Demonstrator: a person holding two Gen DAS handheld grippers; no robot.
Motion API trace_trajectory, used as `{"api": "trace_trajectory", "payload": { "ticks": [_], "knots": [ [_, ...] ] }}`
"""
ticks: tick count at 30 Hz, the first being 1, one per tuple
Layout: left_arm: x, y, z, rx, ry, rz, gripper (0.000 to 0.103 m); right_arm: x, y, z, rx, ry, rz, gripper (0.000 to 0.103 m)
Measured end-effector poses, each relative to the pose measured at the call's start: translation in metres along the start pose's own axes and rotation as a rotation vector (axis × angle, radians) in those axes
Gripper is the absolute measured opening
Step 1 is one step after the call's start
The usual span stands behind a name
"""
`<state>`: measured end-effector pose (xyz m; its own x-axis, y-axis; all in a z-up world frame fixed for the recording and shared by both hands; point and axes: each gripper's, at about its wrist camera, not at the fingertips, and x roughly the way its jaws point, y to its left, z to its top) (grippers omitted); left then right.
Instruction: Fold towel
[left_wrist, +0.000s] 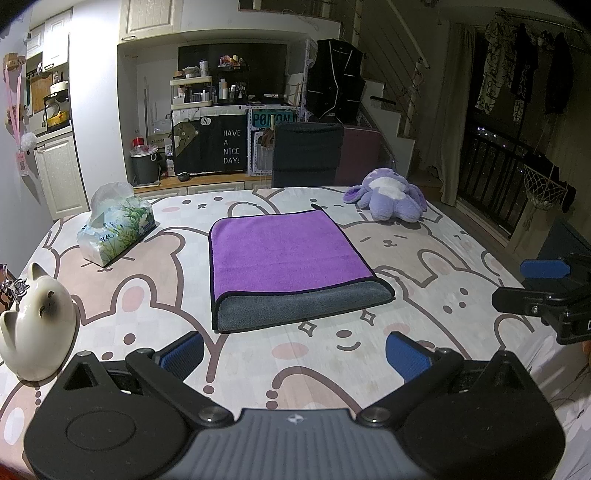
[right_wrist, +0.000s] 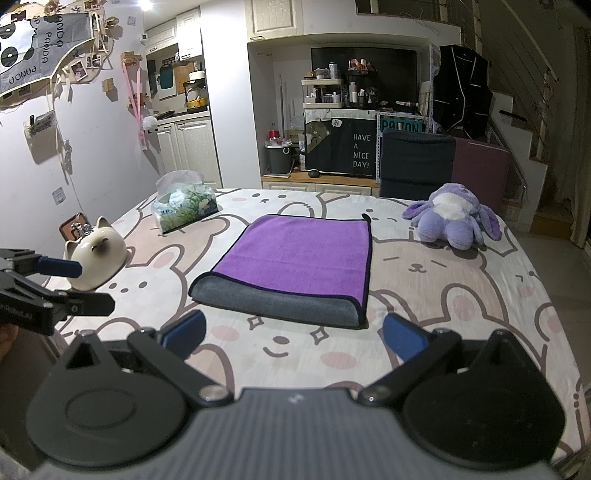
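Observation:
A purple towel (left_wrist: 284, 251) with a grey underside lies folded flat on the bunny-print table (left_wrist: 332, 354); its grey folded edge faces me. It also shows in the right wrist view (right_wrist: 299, 258). My left gripper (left_wrist: 295, 352) is open and empty, held above the table just short of the towel's near edge. My right gripper (right_wrist: 293, 332) is open and empty, also just short of the towel. Each gripper shows at the edge of the other's view: the right one (left_wrist: 532, 284) and the left one (right_wrist: 77, 284).
A tissue pack (left_wrist: 114, 225) sits at the far left. A white cat figurine (left_wrist: 35, 328) stands at the left edge. A purple plush toy (left_wrist: 388, 199) lies at the far right. A dark chair (left_wrist: 306, 155) stands behind the table.

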<state>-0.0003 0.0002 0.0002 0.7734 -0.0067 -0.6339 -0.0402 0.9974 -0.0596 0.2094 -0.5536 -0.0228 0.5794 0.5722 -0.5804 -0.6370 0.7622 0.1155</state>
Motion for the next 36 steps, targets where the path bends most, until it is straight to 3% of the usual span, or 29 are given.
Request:
{"api": "trace_trajectory", "payload": {
  "ticks": [36],
  "knots": [
    [-0.005, -0.009, 0.010, 0.050, -0.043, 0.051, 0.103, -0.004, -0.002, 0.003, -0.022, -0.015, 0.003, 0.103]
  ]
}}
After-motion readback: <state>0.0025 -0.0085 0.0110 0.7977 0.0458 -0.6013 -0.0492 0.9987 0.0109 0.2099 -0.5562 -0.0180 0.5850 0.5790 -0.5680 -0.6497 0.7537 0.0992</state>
